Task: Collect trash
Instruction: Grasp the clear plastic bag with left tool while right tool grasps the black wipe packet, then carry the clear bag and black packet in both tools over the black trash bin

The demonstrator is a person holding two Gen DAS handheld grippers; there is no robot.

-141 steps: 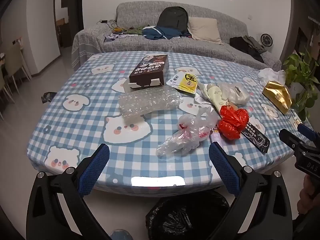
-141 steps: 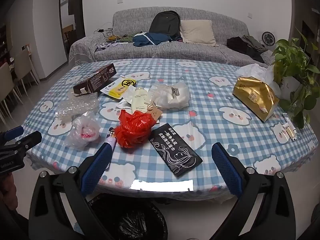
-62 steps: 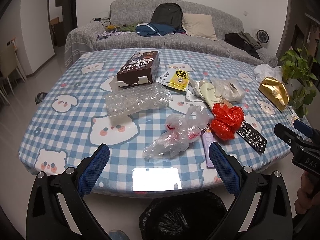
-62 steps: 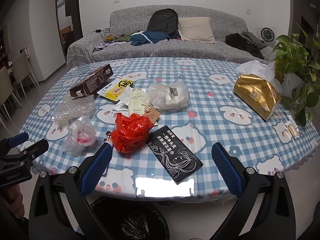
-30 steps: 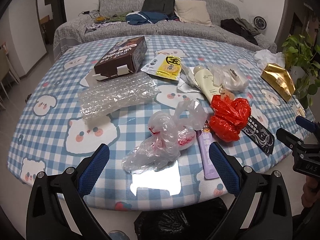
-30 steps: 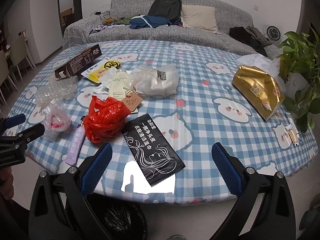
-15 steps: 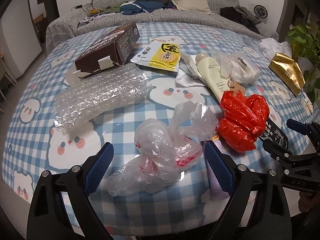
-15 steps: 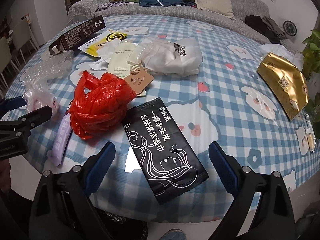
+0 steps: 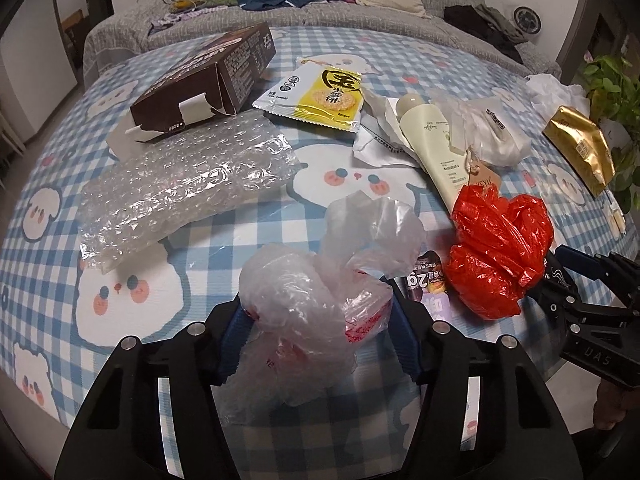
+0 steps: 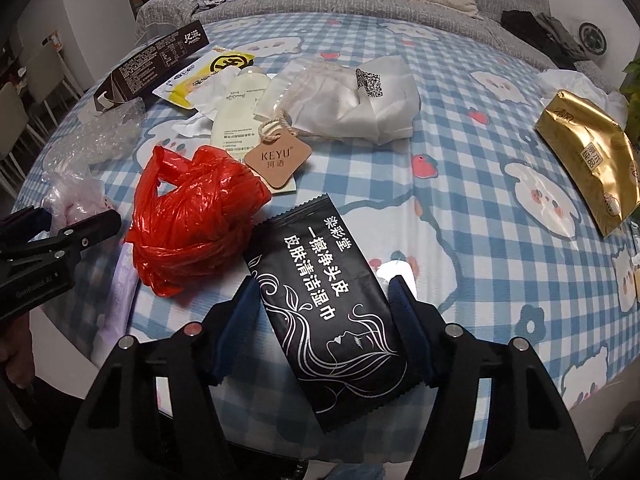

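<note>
Now closing on trash at the near edge of the table (image 9: 48,248), both grippers at once. Left gripper (image 9: 316,320) pinching the crumpled clear plastic bag (image 9: 320,280), blue jaws pressing into its 2 sides, bag bulging up between them. Right gripper (image 10: 326,304) straddling the black wipe packet (image 10: 332,304), jaws standing against its 2 long edges; cannot tell whether gripping firmly or only touching.

Lying just beside the packet, on its left and overlapping its top corner, the red plastic bag (image 10: 192,216), bunched into a ball. Peeking out from under the red bag, a purple sachet (image 9: 434,284). Sitting further back on the checked cloth: a sheet of bubble wrap (image 9: 180,184), a brown cardboard box (image 9: 208,80) with its end flap torn open, a yellow snack packet (image 9: 320,96), a cream tube (image 9: 436,144) with a brown tag (image 10: 278,162) on string, and a white pouch (image 10: 352,100). Resting well apart at the right edge, a gold packet (image 10: 592,168).
</note>
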